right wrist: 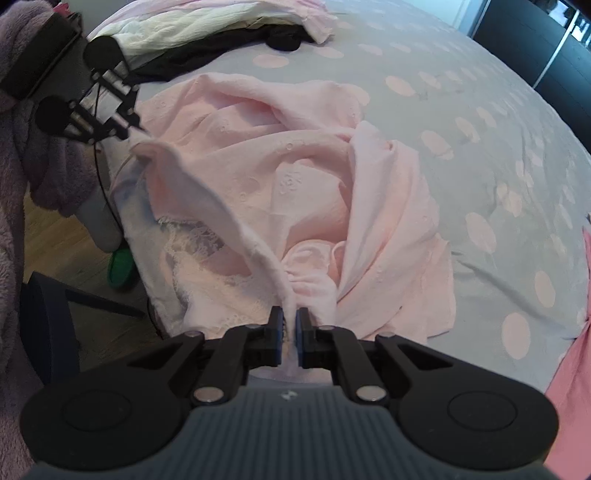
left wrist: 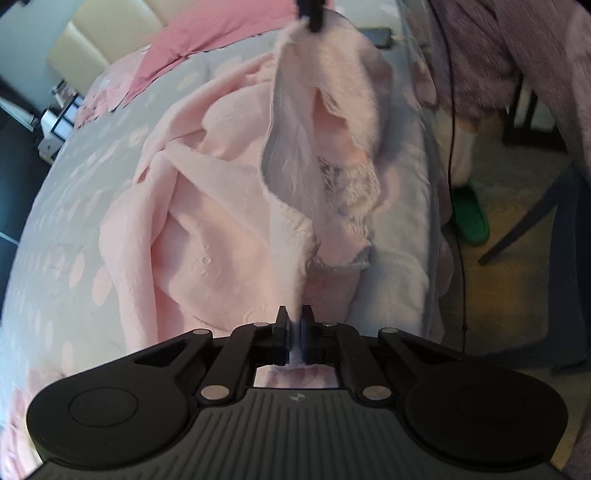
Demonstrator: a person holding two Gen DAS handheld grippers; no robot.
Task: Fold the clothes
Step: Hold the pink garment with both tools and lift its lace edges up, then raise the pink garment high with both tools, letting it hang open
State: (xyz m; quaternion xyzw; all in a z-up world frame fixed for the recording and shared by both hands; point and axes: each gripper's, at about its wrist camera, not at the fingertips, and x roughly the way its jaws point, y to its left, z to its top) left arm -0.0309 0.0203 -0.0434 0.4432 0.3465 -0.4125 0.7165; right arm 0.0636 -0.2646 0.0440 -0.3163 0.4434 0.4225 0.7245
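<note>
A light pink garment (left wrist: 207, 229) (right wrist: 295, 166) with a lace trim (right wrist: 199, 240) lies crumpled on a grey bed cover with pink dots (left wrist: 74, 206) (right wrist: 480, 147). In the left wrist view my left gripper (left wrist: 294, 317) is shut on a raised edge of the garment. That edge stretches up to my right gripper (left wrist: 310, 18) at the top of the picture. In the right wrist view my right gripper (right wrist: 290, 317) is shut on the same hem, which runs taut to the left gripper (right wrist: 135, 127) at the upper left. The rest of the garment hangs and bunches below.
Cream and black clothes (right wrist: 192, 33) are piled at the far side of the bed, and a darker pink cloth (left wrist: 207, 33) lies near the headboard. Beside the bed are a wooden floor, a green slipper (left wrist: 471, 210), a dark chair leg (left wrist: 524, 229) and a fluffy purple sleeve (left wrist: 517, 55).
</note>
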